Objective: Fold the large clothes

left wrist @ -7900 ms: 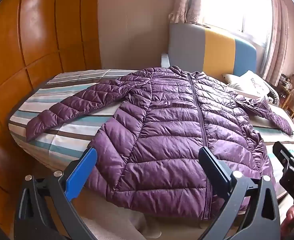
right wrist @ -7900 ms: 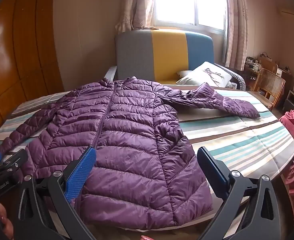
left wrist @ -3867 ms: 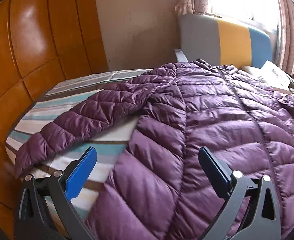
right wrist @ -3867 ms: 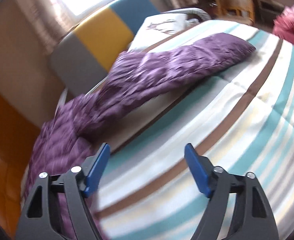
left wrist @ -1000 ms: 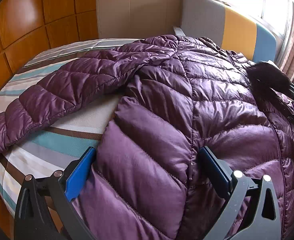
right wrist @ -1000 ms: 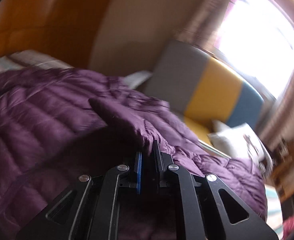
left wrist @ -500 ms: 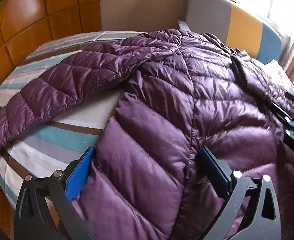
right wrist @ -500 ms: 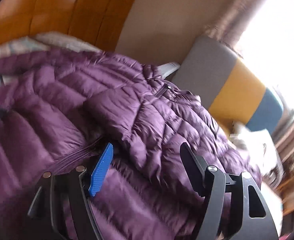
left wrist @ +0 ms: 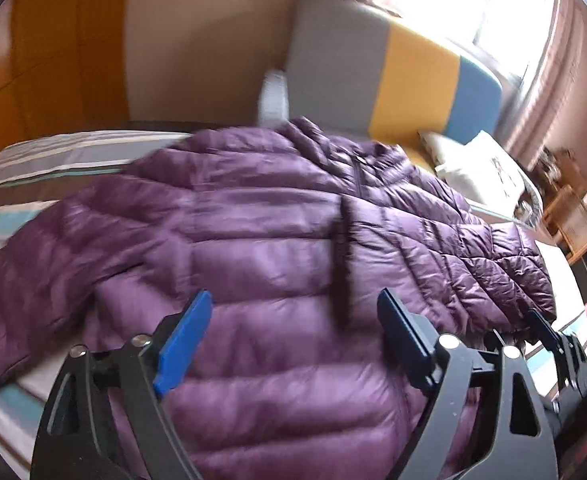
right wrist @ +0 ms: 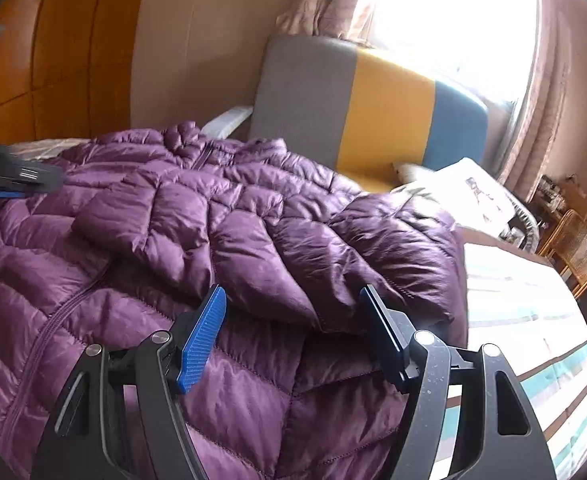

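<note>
Purple quilted jacket (right wrist: pixel 197 248) lay spread on striped bed (right wrist: pixel 525 304), right sleeve (right wrist: pixel 253 240) folded across chest. Judged light, puffy, slippery; best pinched at cuff or hem. Right gripper (right wrist: pixel 293 332) released, empty. Left gripper (left wrist: pixel 293 340) closing, nothing between jaws.

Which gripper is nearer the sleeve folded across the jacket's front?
Right. The right gripper, open, sits right at the folded sleeve. The left gripper, closing on nothing, hovers over the jacket body further left.
</note>
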Demonstrator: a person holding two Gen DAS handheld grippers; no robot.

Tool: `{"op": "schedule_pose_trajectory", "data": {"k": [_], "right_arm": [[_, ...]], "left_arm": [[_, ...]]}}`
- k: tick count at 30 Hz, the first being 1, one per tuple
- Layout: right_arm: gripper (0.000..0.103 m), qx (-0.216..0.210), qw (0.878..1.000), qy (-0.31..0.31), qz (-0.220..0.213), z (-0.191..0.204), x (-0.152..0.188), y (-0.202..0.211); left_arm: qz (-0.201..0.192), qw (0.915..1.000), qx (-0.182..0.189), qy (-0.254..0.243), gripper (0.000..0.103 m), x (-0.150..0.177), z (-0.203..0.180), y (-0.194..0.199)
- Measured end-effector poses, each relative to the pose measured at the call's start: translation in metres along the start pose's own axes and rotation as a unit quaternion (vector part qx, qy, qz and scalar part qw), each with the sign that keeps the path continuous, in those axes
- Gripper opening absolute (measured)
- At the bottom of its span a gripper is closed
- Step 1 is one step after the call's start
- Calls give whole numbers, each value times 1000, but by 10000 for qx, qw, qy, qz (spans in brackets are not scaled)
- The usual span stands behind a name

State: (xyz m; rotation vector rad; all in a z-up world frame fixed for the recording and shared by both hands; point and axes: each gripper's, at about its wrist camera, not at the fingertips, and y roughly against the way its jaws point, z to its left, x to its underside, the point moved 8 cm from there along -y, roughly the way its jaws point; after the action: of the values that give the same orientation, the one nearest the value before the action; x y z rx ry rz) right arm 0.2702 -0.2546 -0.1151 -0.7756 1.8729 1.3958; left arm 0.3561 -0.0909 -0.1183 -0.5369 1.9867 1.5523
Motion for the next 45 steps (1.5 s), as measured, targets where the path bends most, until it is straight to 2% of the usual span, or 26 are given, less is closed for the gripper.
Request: {"op": "schedule_pose_trajectory", "data": {"k": [2, 5, 6, 9, 12, 16, 21, 24, 25, 26, 29, 31, 36, 39, 45], "right_arm": [[68, 69, 9999, -33, -120, -2, -1, 4], [68, 134, 9997, -180, -95, -9, -1, 1], [68, 139, 9996, -219, -76, -10, -1, -1], [68, 135, 9993, -341, -65, -15, 0, -2], [68, 133, 9992, -372, -85, -16, 0, -2], [68, 135, 9990, -389, -176, -16, -1, 0], [68, 164, 9977, -579, -300, -25, -2, 5], [68, 113, 9950, -967, -205, -40, 0, 2], [65, 43, 9929, -1183, -92, -47, 1, -2], [55, -49, 9901, -1402, 29, -54, 2, -6], [37, -175, 9792, -2004, 263, -76, 3, -19], [33, -220, 9756, -2158, 352, -84, -1, -30], [33, -313, 9762, -1989, 806, -76, -6, -72], [33, -397, 9712, -1990, 1251, -73, 3, -101], [33, -263, 9754, -1844, 1181, -68, 3, -107]], "left_arm": [[85, 9998, 120, -104, 73, -4, -17, -17], [246, 9987, 115, -434, 66, -3, -37, -40], [328, 9979, 47, -561, 56, -2, -42, -49], [340, 9974, 177, -616, 33, 3, -49, -53], [217, 9980, 230, -555, 20, 3, -47, -48], [42, 9993, 222, -301, 10, 2, -26, -38], [-197, 9997, -116, 31, 8, 1, 12, -30], [-149, 9995, -157, 243, 8, 6, 35, -30], [-139, 9995, -163, 247, 9, 9, 39, -30], [-142, 9995, -148, 251, 9, 12, 41, -30], [-202, 9992, -106, 314, 9, 17, 46, -29], [-228, 9991, -93, 338, 9, 19, 46, -29], [-228, 9986, -43, 477, 11, 20, 48, -32], [-158, 9986, 2, 513, 12, 22, 49, -34], [-150, 9992, -128, 341, 15, 23, 44, -38]]}}
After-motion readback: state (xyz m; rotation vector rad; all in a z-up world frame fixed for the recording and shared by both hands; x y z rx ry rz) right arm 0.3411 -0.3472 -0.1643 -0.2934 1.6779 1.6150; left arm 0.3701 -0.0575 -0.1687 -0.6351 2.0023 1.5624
